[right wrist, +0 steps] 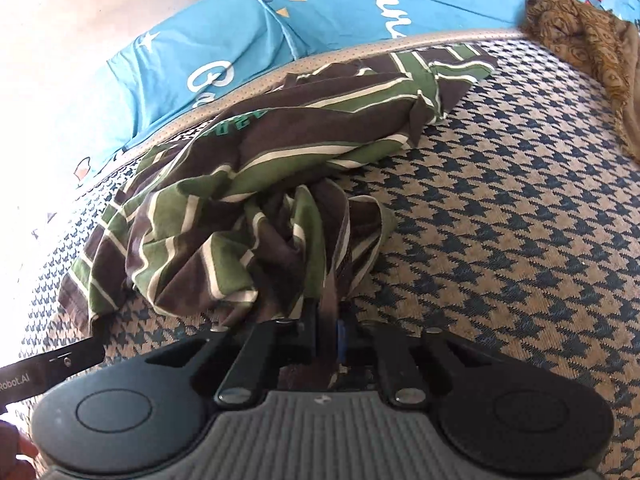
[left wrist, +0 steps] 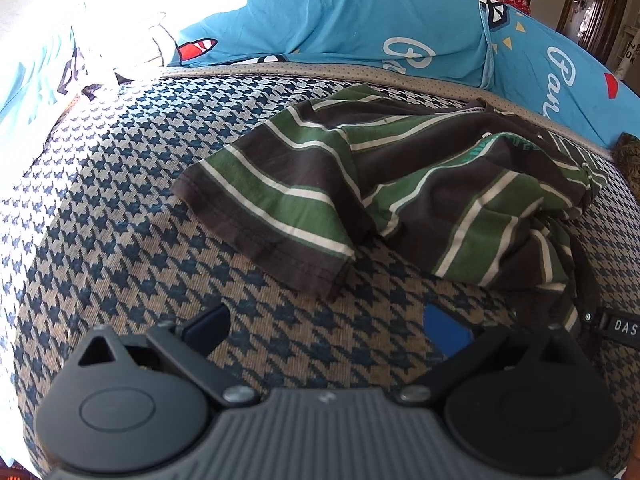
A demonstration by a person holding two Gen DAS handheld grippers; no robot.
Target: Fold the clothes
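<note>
right hand-held gripper [right wrist: 329,328] clamped on a bunched fold of shirt [right wrist: 256,184] | left hand-held gripper [left wrist: 324,324] wide open, empty | shirt crumpled on houndstooth cushion [left wrist: 120,208] | risk: I pull a wad, not an edge, so it drags twisted or slips free

brown-green striped shirt [left wrist: 400,184] crumpled on houndstooth cushion, hem bunched, sleeve spread flat.

My right claw [right wrist: 328,328] is matt black plastic, pinching soft striped knit shirt [right wrist: 256,184] cloth. The coarse woven houndstooth mattress [right wrist: 500,220] looks rough; the blue sheet [right wrist: 340,12] is smooth cotton.
</note>
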